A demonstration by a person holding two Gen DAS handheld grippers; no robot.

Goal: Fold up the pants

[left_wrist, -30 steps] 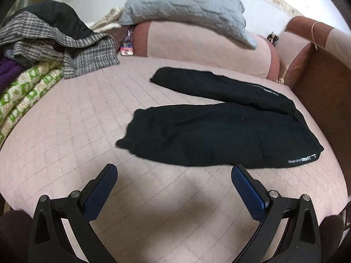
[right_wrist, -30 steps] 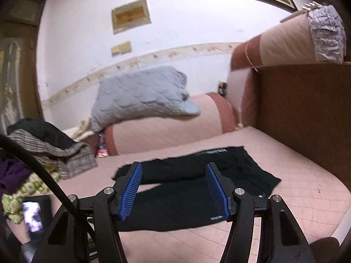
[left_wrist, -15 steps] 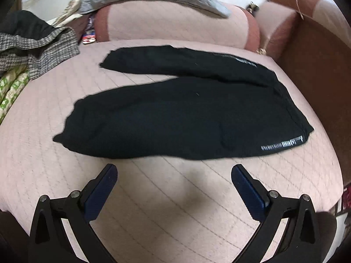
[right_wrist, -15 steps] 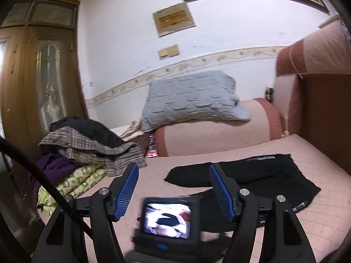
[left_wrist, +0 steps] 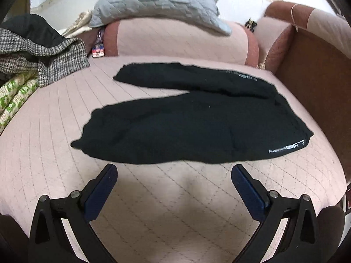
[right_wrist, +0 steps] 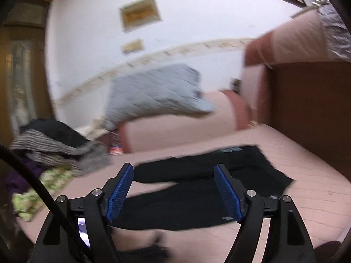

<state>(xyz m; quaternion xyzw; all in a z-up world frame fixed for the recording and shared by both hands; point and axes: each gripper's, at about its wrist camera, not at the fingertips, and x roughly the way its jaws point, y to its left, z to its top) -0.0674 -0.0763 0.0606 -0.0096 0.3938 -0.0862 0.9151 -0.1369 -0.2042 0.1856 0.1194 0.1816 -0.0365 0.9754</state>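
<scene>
Black pants (left_wrist: 193,129) lie flat on the pink quilted bed (left_wrist: 153,208), legs spread toward the left, waistband at the right with small white lettering. My left gripper (left_wrist: 174,176) is open and empty, hovering just short of the near leg's edge. In the right wrist view the pants (right_wrist: 197,192) lie beyond my right gripper (right_wrist: 174,183), which is open and empty above the bed; the view is blurred.
A pile of clothes (left_wrist: 41,50) sits at the bed's left. A pink bolster (left_wrist: 175,41) with a grey quilted pillow (left_wrist: 158,2) lies behind the pants. A brown headboard (left_wrist: 318,83) rises at the right. A small lit screen (right_wrist: 84,230) shows low in the right wrist view.
The left gripper has pulled back and tilted up slightly, so the pants sit farther off. The right gripper has swung right and lower toward the pants; both stay open.
</scene>
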